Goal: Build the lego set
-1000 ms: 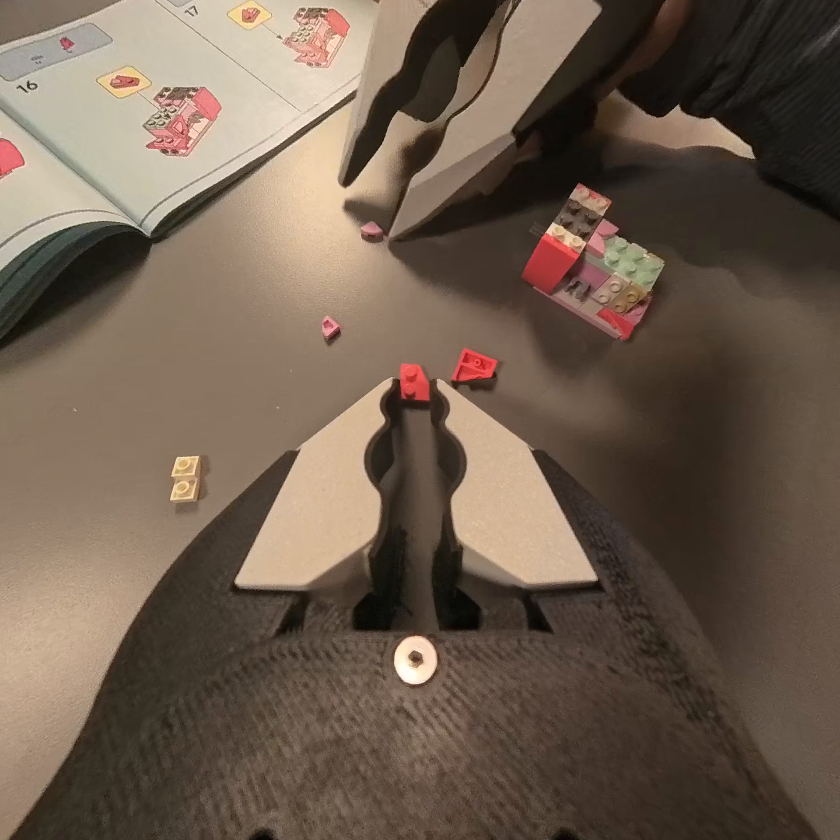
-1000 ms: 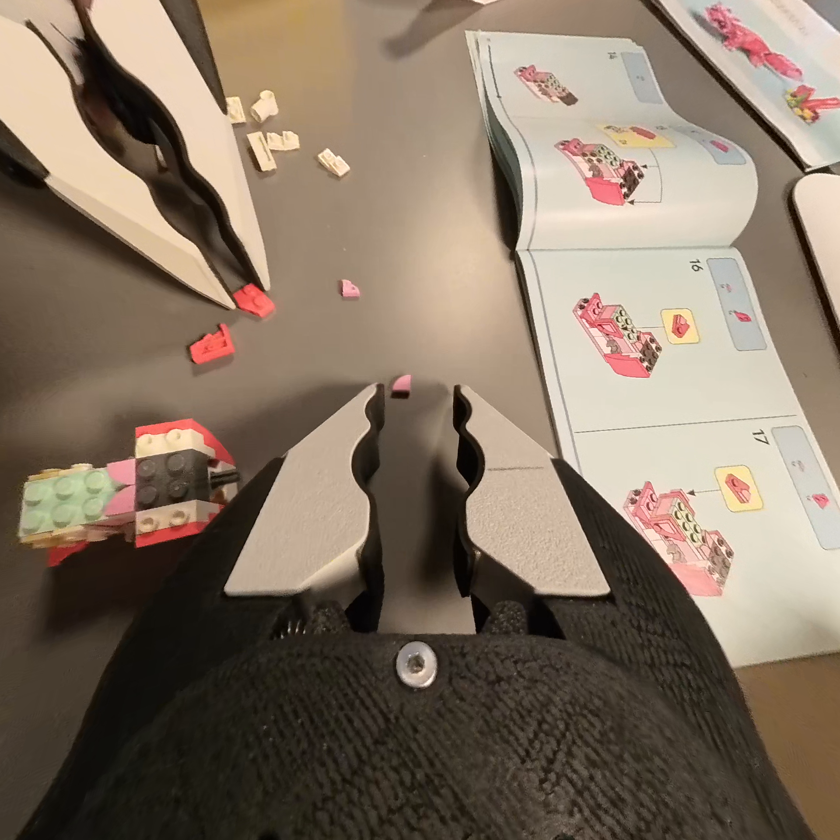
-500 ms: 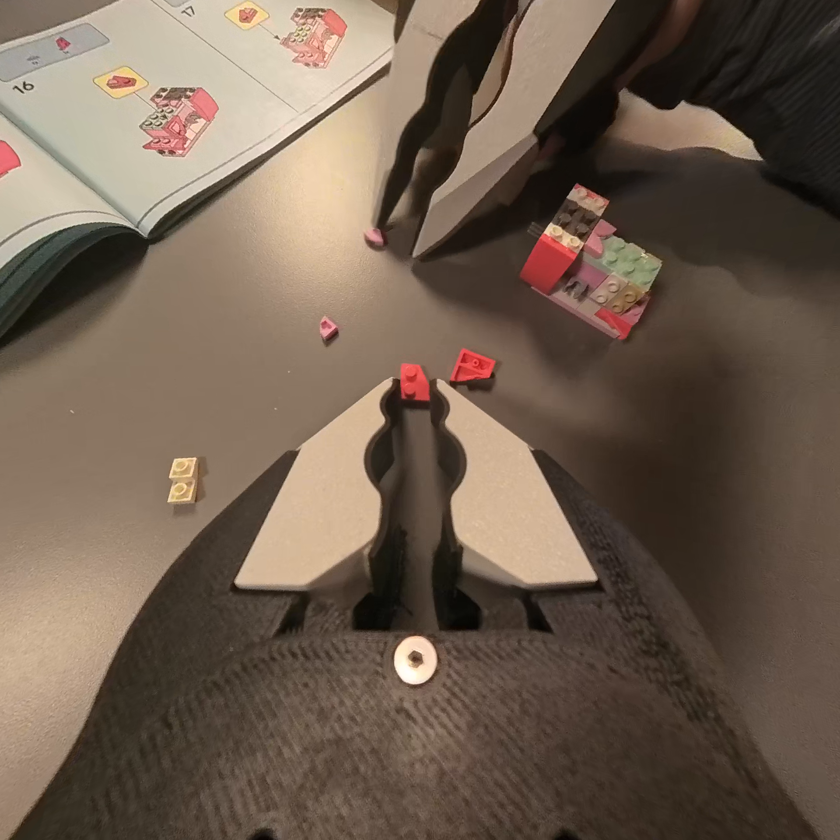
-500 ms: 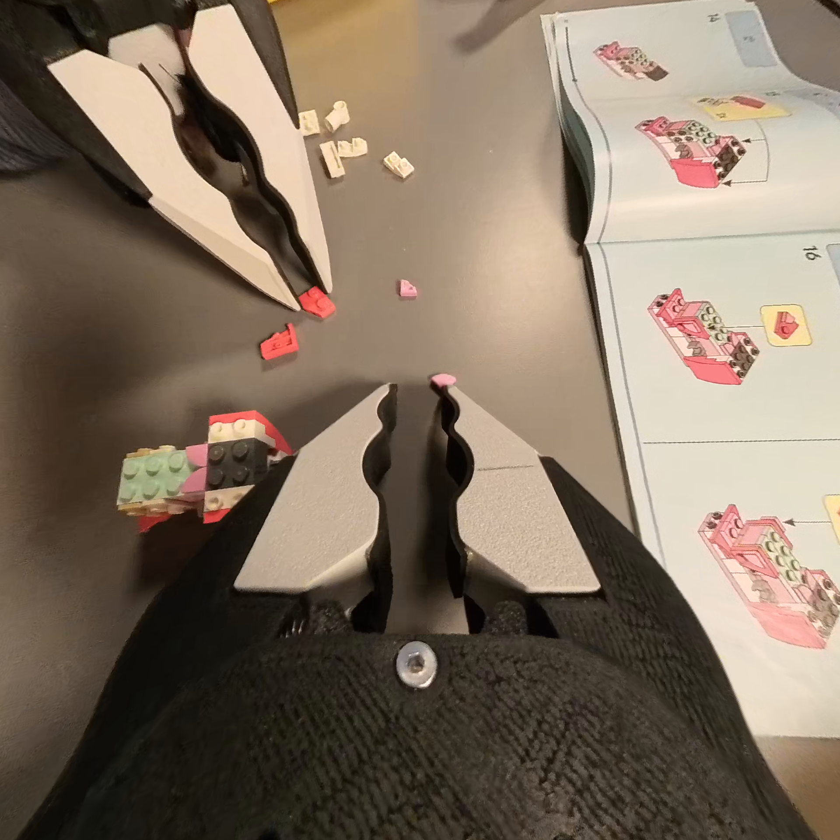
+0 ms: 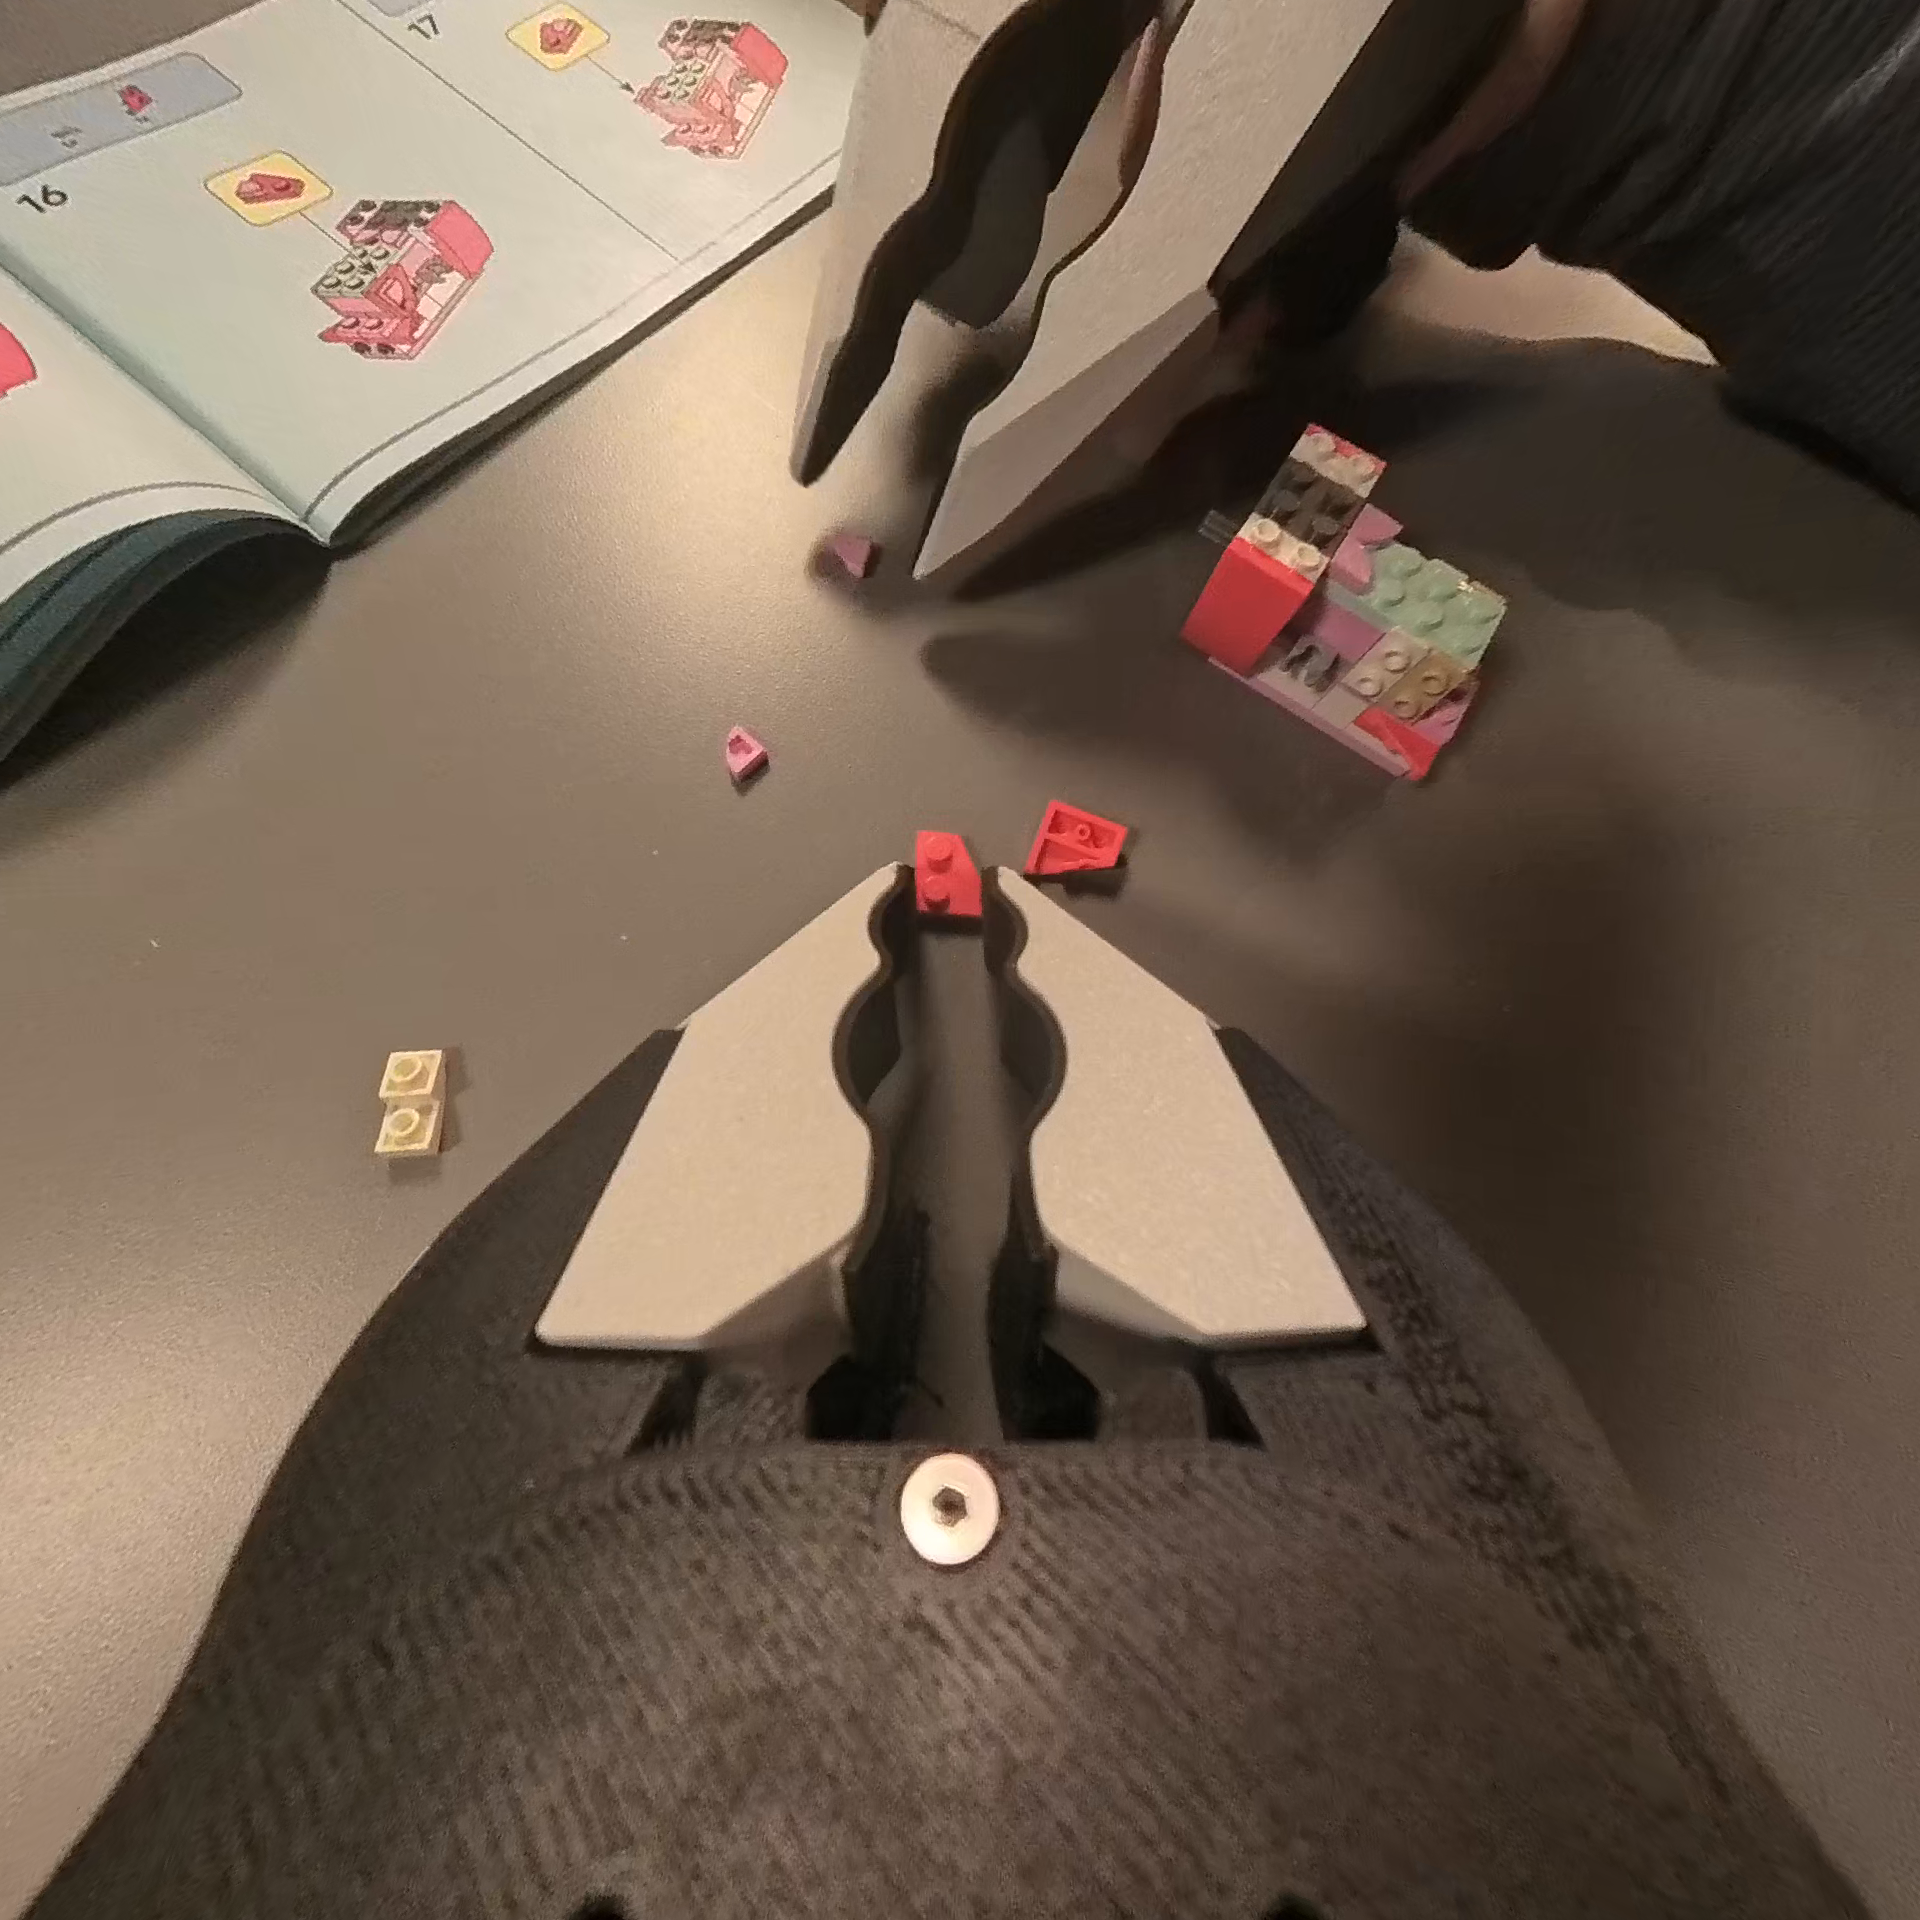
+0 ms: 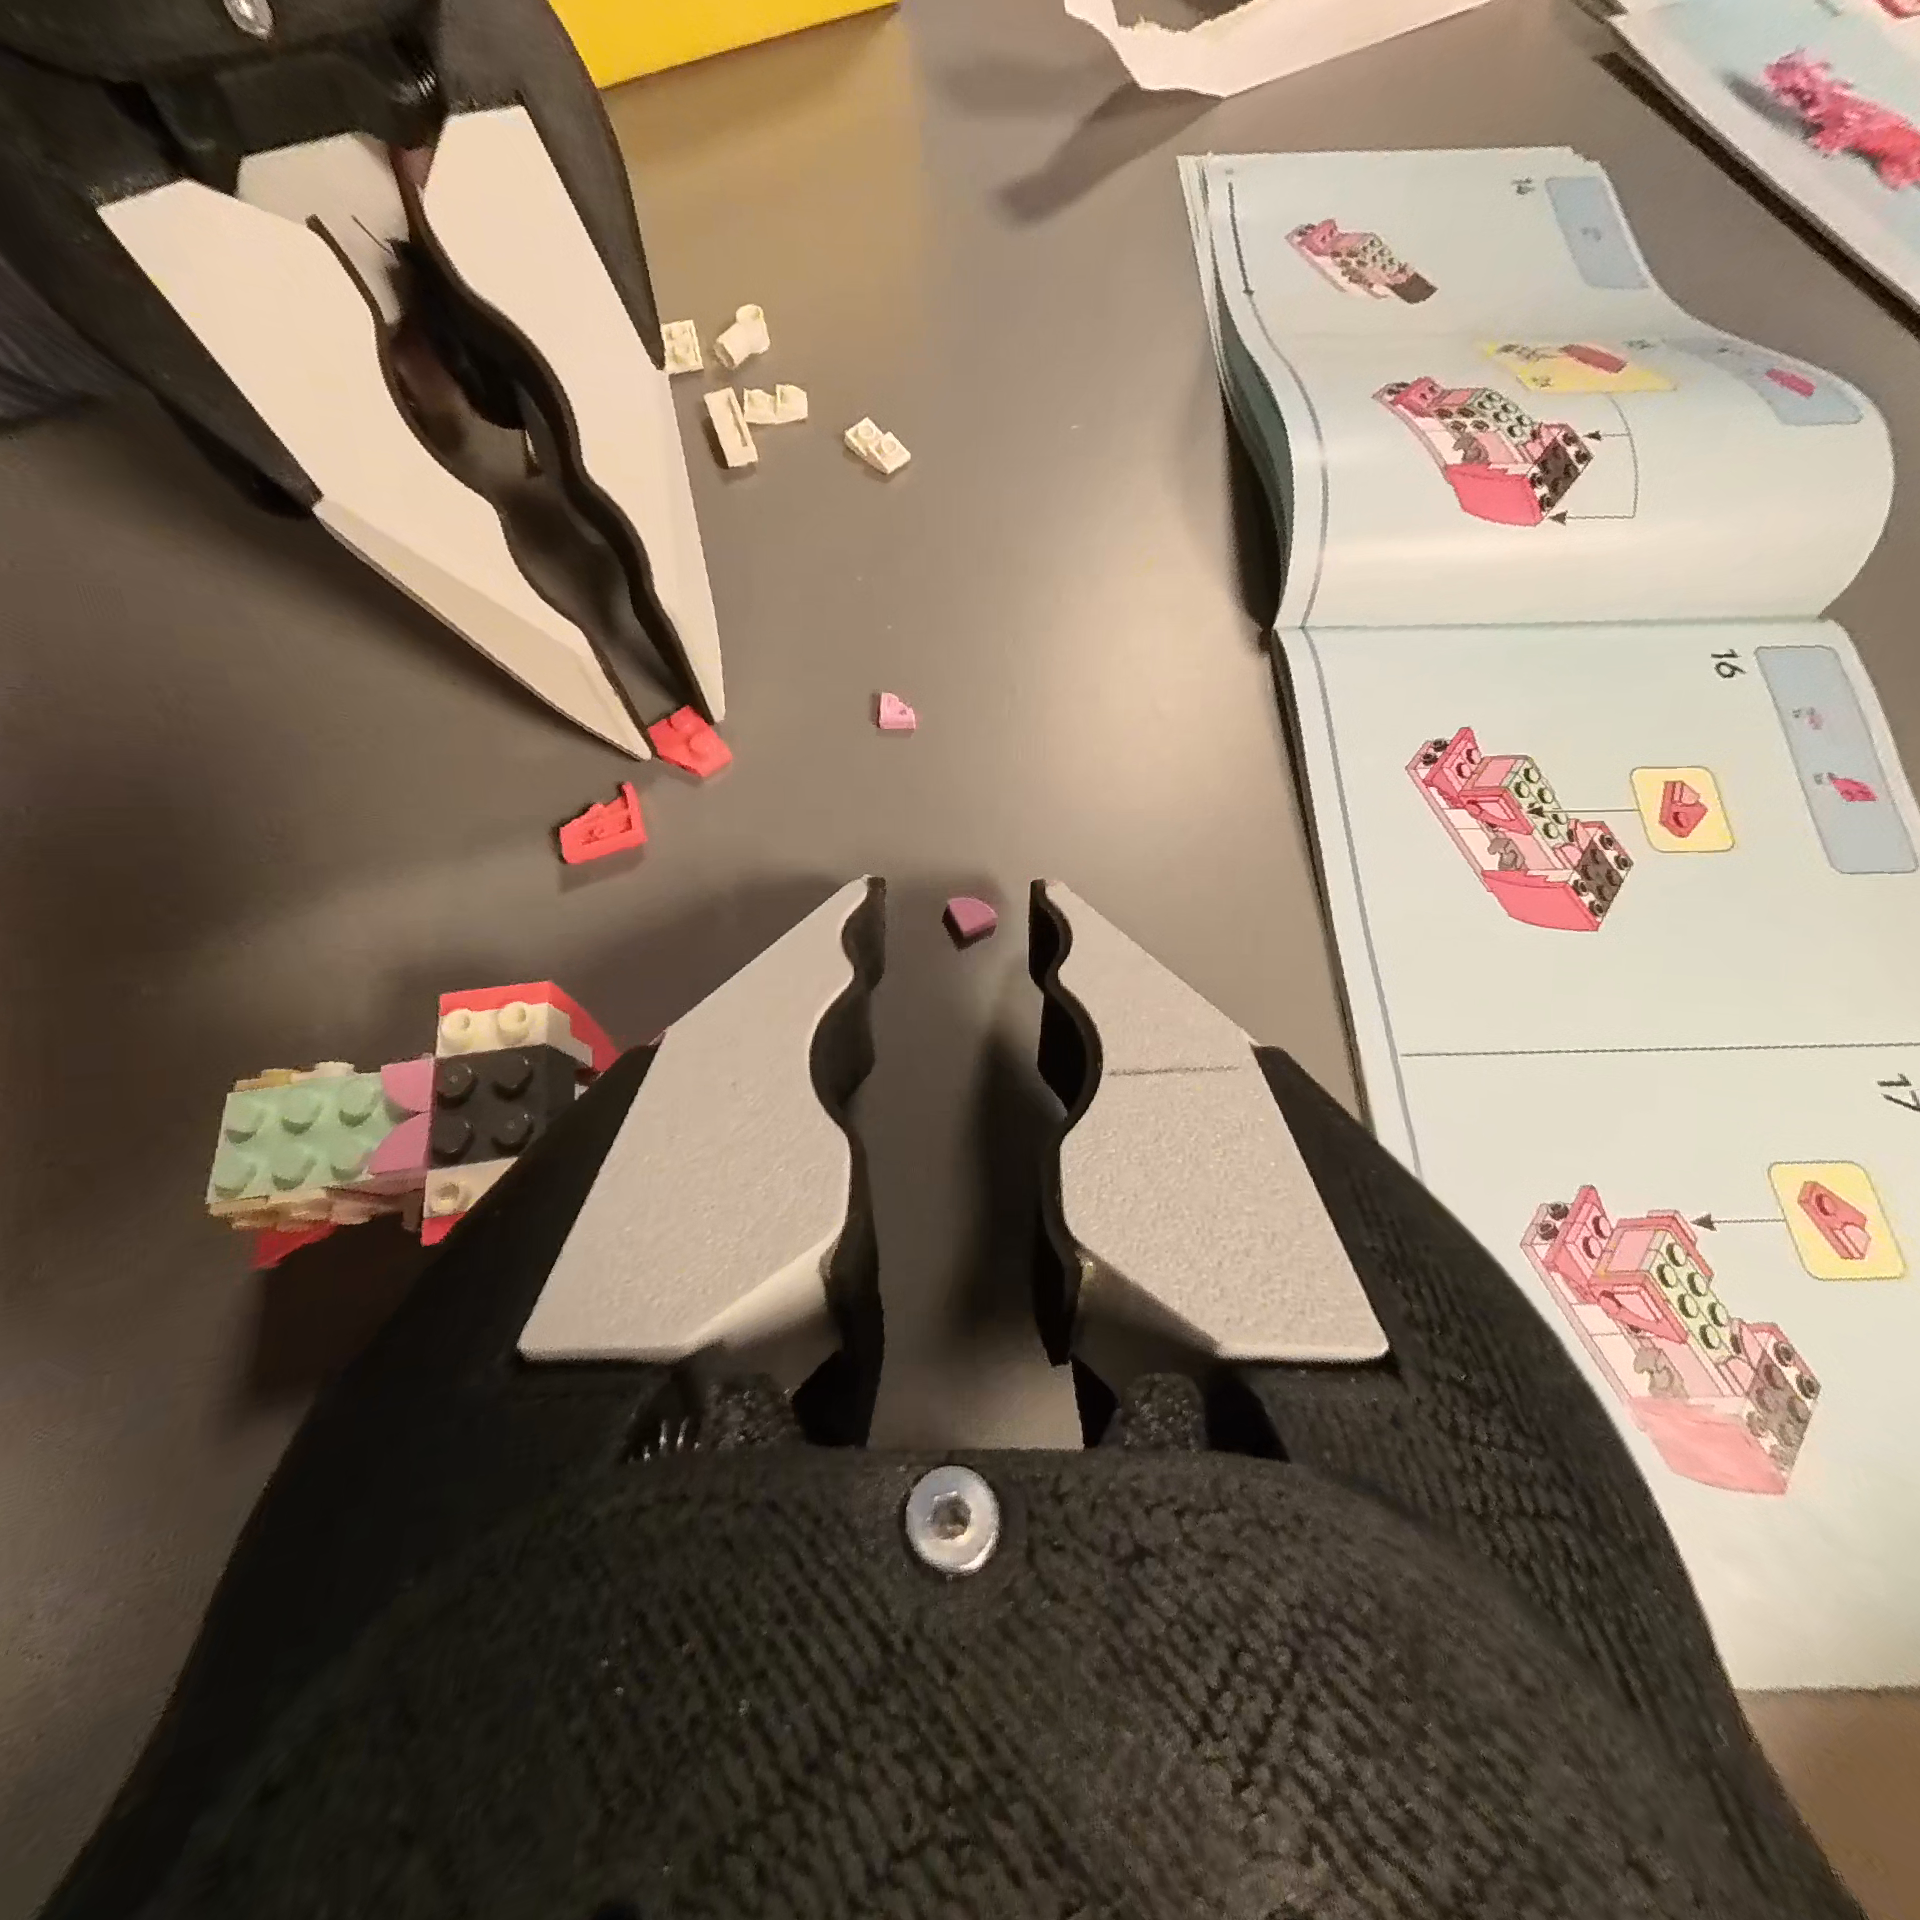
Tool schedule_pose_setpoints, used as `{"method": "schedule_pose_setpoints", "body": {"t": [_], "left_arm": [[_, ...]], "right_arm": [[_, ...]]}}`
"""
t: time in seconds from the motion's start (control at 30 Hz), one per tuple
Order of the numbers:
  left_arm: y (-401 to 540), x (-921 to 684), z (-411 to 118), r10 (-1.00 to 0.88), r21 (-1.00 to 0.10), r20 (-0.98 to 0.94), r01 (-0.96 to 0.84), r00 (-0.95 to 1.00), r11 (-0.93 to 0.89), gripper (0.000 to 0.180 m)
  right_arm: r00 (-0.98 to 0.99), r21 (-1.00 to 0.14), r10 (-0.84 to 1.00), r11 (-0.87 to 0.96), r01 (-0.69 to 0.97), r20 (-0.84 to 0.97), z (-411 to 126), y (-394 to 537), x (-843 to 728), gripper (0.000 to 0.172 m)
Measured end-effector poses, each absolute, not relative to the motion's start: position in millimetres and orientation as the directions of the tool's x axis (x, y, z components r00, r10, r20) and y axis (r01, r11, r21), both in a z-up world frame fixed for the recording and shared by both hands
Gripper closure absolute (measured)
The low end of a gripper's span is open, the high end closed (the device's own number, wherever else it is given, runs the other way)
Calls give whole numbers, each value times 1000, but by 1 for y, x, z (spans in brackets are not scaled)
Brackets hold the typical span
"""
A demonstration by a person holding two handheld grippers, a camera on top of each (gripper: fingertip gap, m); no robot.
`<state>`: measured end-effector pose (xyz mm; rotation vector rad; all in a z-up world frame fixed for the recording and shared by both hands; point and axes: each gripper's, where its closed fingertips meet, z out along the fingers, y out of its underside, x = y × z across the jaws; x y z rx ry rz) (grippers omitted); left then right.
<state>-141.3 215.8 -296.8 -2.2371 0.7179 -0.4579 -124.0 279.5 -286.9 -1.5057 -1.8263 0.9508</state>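
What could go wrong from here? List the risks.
1. The small pink piece lies loose between the open right hand-held gripper fingers; it is tiny and could skid or flip as they close.
2. The left hand-held gripper pinches its red plate only at the fingertips; it might pop out.

A dark table (image 6: 1039, 582) bears an open booklet (image 6: 1558, 831), loose bricks (image 6: 764, 410) and a brick model (image 6: 416, 1122).
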Motion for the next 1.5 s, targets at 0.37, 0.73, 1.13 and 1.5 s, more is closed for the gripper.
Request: {"method": "schedule_pose_setpoints", "body": {"t": [0.37, 0.73, 1.13, 1.5], "left_arm": [[216, -141, -297, -617, -738, 118, -348, 778, -579, 169], [215, -141, -297, -619, -735, 114, -353, 777, -578, 168], [215, -140, -297, -619, -735, 113, -354, 777, -578, 168], [215, -141, -297, -620, -735, 113, -355, 777, -578, 169]], "right_arm": [[-225, -798, 974, 140, 586, 5, -292, 275, -124, 148], [-260, -784, 966, 157, 600, -5, -295, 270, -117, 153], [-281, -797, 960, 165, 581, -6, -292, 267, -111, 159], [-280, -791, 960, 193, 581, 28, -293, 268, -112, 155]]}}
